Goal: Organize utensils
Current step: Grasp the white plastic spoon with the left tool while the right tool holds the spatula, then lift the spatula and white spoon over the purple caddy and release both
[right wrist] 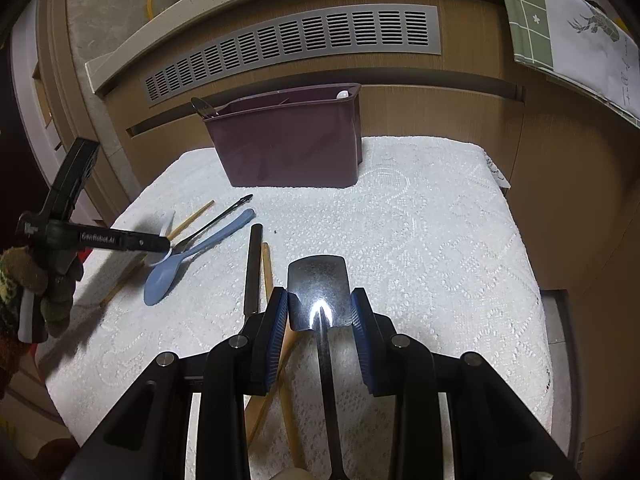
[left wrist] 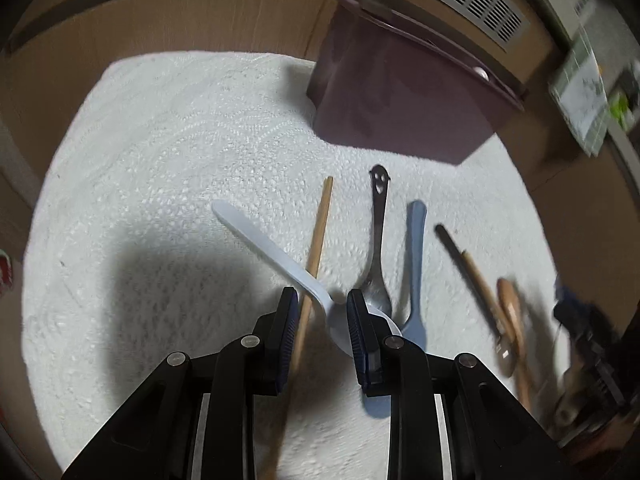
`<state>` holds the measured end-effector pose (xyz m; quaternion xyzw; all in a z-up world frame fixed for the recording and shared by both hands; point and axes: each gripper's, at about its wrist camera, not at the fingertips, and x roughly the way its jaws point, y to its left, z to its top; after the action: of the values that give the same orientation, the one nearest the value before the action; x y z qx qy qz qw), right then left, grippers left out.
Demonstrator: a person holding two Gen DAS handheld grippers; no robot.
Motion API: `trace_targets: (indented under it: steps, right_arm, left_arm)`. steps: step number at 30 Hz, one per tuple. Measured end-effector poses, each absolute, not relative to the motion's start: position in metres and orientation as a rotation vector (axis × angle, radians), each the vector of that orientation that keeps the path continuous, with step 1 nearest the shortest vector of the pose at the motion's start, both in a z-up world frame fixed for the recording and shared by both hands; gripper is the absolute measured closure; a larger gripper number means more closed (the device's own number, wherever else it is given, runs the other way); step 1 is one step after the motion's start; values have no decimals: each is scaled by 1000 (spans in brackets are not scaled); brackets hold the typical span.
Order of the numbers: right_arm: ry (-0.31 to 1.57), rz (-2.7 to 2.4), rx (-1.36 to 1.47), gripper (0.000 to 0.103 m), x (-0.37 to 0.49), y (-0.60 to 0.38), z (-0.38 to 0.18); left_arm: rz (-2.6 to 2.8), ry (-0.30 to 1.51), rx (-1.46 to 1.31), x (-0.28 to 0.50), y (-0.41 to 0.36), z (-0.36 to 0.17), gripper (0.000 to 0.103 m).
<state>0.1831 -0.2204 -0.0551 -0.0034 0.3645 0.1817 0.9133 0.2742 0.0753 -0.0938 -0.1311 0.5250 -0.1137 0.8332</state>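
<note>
My left gripper (left wrist: 320,308) hangs over the bowl of a white plastic spoon (left wrist: 264,240). Its right finger covers part of the bowl, and a gap shows at the left pad. Beside the spoon lie a wooden chopstick (left wrist: 318,236), a smiley-handled metal spoon (left wrist: 378,240) and a blue spoon (left wrist: 415,256). My right gripper (right wrist: 319,304) is shut on the shiny blade of a metal spatula (right wrist: 318,280), both pads on its edges. The maroon organizer (right wrist: 288,148) stands at the back with a metal spoon (right wrist: 202,108) in it.
A white lace cloth (right wrist: 420,240) covers the surface. A black-handled utensil (right wrist: 254,264) and wooden sticks (right wrist: 266,272) lie left of my right gripper. A wooden cabinet with a vent grille (right wrist: 300,40) rises behind. A tea towel (right wrist: 560,32) hangs at the right.
</note>
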Motion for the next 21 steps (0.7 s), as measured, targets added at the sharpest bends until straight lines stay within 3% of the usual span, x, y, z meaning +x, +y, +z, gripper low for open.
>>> trace_targets:
  steps: [5,14,19,21]
  right_arm:
    - [754,367,-8,74,185,-220,-58]
    - [732,370,-37,74,180,-216,-58]
    - [719,373,-39,74,176,-217,-58]
    - [708,373,-44,74,173,-218,-55]
  left_arm:
    - [-156,1130,-507,297,94,-100,77]
    - [-44,1106,-584,333,100,-100,77]
    - [-61,1021,-492,331,92,-94,88]
    - [-93,966,-450,314,87,-86,97]
